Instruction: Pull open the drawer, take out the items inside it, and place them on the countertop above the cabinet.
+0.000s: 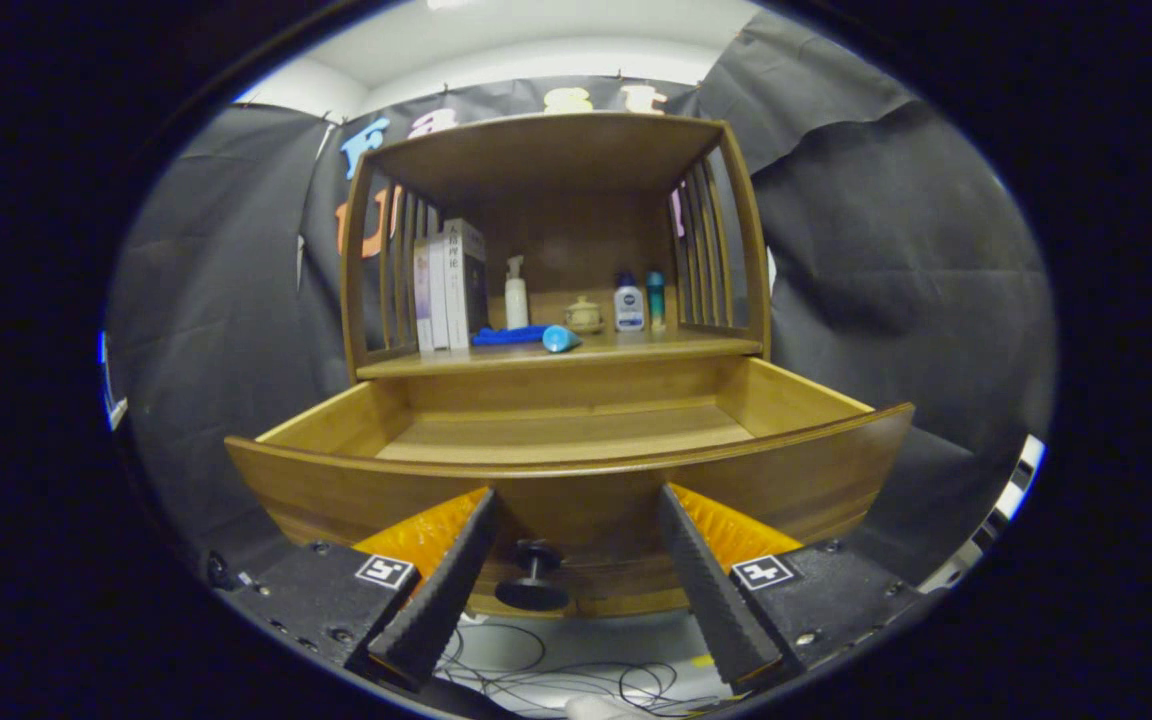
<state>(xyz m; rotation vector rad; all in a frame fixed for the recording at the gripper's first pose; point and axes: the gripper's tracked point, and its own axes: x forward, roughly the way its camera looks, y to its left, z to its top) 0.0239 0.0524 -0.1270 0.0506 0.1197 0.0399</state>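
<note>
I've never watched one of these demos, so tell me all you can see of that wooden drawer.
The drawer is brown wood with a curved front panel, pulled wide open below the cabinet's countertop. The part of its floor in view looks bare. A dark round knob sticks out of its front, between the open tongs, whose fingers don't touch it.

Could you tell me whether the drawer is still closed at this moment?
No, the drawer stands pulled out, its bare floor showing beyond the open claw.
</note>
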